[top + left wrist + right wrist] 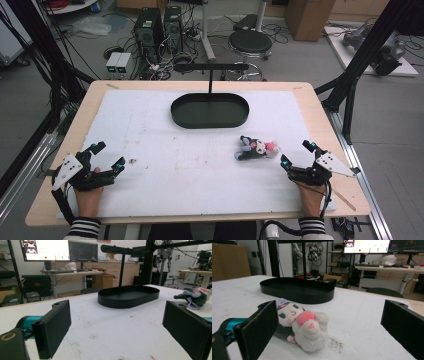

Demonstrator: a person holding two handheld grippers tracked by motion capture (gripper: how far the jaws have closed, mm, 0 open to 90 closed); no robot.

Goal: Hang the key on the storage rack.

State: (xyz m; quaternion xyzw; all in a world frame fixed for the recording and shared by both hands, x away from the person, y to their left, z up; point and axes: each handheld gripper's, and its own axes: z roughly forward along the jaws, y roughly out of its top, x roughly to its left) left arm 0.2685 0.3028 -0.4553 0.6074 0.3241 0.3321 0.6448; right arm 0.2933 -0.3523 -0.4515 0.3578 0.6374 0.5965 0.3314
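Both grippers' jaws stood wide, holding nothing; the right gripper (297,155) might nudge the plush toy (257,148), centre-right, before gripping.

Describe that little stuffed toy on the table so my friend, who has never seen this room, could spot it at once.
Start at the white mat on the wooden table, then find the black oval tray at its far middle. Nearer the person and to the right lies the plush toy, on its side, just ahead of the right gripper. It is the soft thing there: dark and white, with a pink patch.
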